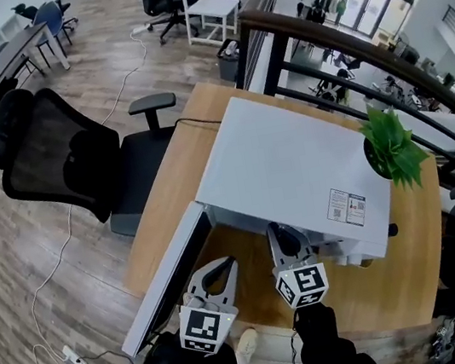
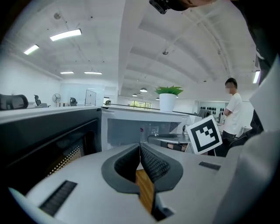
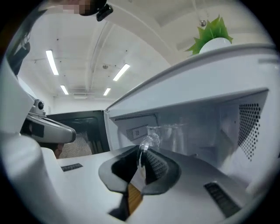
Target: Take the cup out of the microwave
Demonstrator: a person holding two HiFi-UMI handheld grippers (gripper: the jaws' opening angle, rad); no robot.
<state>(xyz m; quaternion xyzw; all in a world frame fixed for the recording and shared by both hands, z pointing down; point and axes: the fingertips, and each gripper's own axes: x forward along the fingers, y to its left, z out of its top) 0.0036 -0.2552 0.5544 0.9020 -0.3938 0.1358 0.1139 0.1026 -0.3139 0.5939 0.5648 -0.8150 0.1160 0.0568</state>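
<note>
At your right gripper (image 3: 141, 151): clenched on the thin looped handle of the cup (image 3: 168, 131); the pads pinch the loop, not the body.
Cup's place: just at 12 o'clock of those jaws, inside the mouth of the microwave (image 1: 292, 153), not yet clear of the cavity.
Cup's handling: clear and smooth-walled, glass by the look of it, so judge it light, slick and breakable. You cannot tell whether anything is in it. Held by the handle alone it may pivot in the pads; take the loop close to the cup's wall and keep it level.
Your left gripper (image 2: 140, 148): jaws together on nothing, dark ribbed pads touching, at 9 o'clock of the right one.
Microwave shell: boxy, white and matt, with a pale cavity and a perforated vent panel at 3 o'clock.
Door (image 1: 167, 275): swung open at 9 o'clock, dark glass with a dotted mesh.
Table (image 1: 174, 199): flat, warm wood grain.
Plant (image 1: 392, 145): spiky green leaves in a white pot, at 2 o'clock by the microwave's top edge.
</note>
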